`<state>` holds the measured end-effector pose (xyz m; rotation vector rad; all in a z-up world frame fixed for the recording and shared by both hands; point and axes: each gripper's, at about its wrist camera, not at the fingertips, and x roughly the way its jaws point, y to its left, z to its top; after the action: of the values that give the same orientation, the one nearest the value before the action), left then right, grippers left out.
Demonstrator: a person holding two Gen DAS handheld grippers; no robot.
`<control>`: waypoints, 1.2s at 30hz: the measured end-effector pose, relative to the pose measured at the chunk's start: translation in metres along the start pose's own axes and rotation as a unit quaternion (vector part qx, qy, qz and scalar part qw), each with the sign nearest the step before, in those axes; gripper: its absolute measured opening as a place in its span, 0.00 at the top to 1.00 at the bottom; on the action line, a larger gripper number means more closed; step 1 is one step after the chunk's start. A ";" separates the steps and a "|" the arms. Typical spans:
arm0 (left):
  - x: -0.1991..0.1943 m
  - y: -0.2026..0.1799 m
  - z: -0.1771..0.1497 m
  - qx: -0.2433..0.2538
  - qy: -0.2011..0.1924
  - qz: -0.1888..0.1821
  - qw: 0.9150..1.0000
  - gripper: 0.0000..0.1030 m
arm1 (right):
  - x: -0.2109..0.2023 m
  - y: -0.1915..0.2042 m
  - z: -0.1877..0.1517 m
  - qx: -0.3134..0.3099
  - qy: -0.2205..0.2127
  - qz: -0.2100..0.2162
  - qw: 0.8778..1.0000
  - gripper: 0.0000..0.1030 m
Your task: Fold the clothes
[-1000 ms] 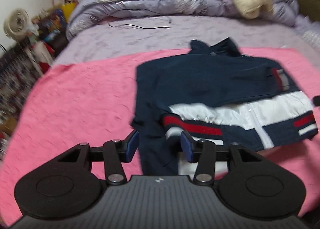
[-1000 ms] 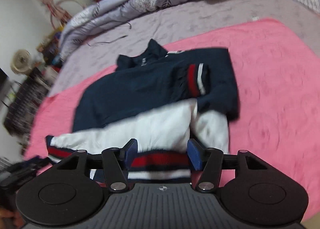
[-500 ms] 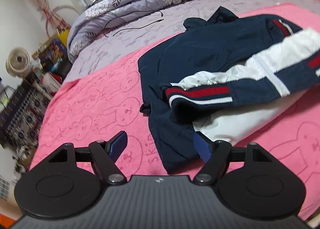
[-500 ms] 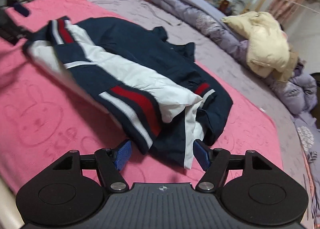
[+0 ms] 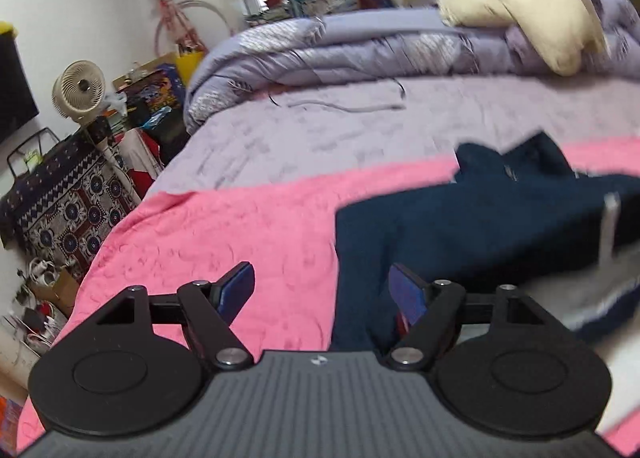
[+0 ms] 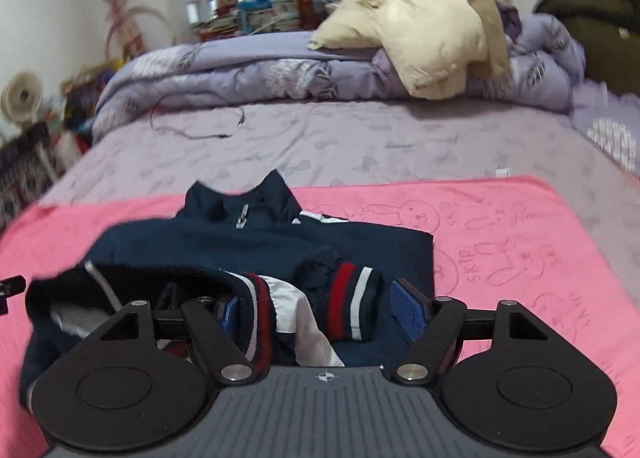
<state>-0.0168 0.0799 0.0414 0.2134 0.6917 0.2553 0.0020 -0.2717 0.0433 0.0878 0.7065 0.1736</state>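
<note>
A navy jacket [image 6: 280, 242] with white panels and red-and-white striped cuffs lies partly folded on a pink towel [image 6: 520, 242] on the bed. It also shows in the left wrist view [image 5: 480, 225], at the right. My left gripper [image 5: 324, 290] is open, low over the jacket's left edge, its right finger over navy cloth. My right gripper [image 6: 320, 308] is open, with the jacket's striped hem and a cuff [image 6: 352, 298] lying between its fingers. Neither gripper holds cloth.
A rolled purple duvet [image 6: 280, 73] with a cream coat [image 6: 420, 29] on it lies along the far side of the bed. A dark cable [image 6: 192, 129] lies on the purple sheet. A fan [image 5: 78, 91] and clutter stand at the left bedside.
Both grippers have swung to face the head of the bed. The jacket's lower half has been folded up towards the collar, and the lifted hem now lies down on it.
</note>
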 end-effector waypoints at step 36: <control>0.029 -0.016 -0.024 -0.030 -0.056 -0.129 0.990 0.88 | 0.045 0.029 -0.025 -0.068 -0.030 0.018 0.997 0.87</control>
<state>-0.0084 0.0760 0.0020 0.0778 0.5921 0.0169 0.0156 -0.2344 -0.0008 -0.0254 0.6325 0.2525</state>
